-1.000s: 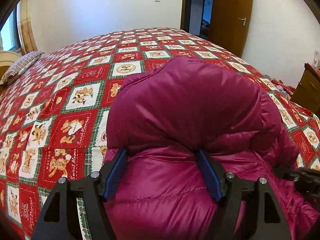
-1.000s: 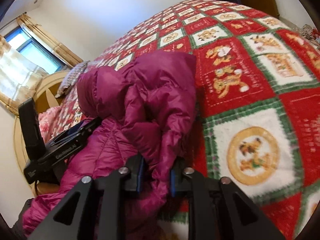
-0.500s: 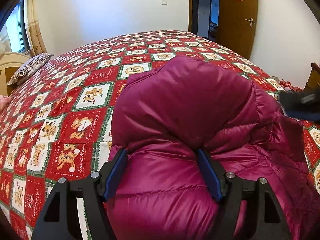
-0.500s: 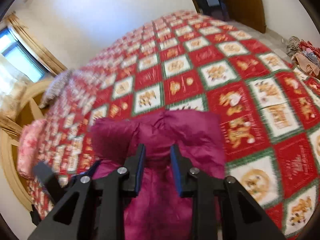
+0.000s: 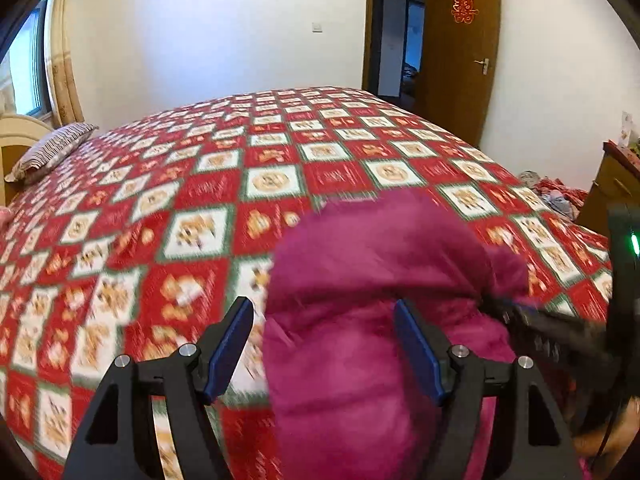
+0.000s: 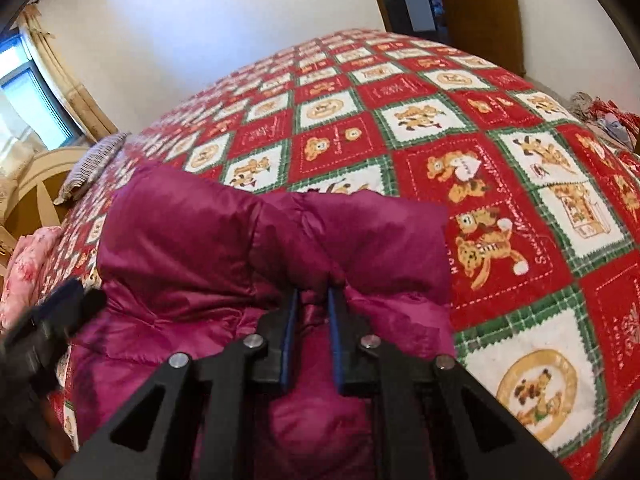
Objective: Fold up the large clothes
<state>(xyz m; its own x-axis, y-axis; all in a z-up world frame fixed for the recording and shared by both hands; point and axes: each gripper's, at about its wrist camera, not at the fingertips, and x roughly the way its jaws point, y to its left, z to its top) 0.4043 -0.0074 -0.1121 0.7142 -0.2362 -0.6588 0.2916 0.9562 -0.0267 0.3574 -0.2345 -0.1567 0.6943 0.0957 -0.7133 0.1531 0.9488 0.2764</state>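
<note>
A puffy magenta down jacket (image 5: pixel 372 276) lies bunched on the near side of a bed with a red, white and green patchwork quilt (image 5: pixel 208 184). My left gripper (image 5: pixel 324 324) is open, its blue pads wide apart, with the jacket's bulk partly between them but not clamped. My right gripper (image 6: pixel 313 304) is shut on a fold of the jacket (image 6: pixel 248 236), near the middle of its near edge. The right gripper also shows at the right of the left wrist view (image 5: pixel 560 328). The left gripper shows blurred at the left of the right wrist view (image 6: pixel 52 312).
A striped pillow (image 5: pixel 52 148) and cream headboard (image 6: pixel 36 184) are at the far left. A pink cloth (image 6: pixel 24 264) lies at the left bed edge. A wooden door (image 5: pixel 460 52) and a cabinet (image 5: pixel 612 184) with a clothes heap (image 5: pixel 556 196) stand at the right.
The left gripper has pulled back and shifted left, so the jacket sits lower and off to the right between its open pads. The right gripper, still clamped on the jacket, has swung round.
</note>
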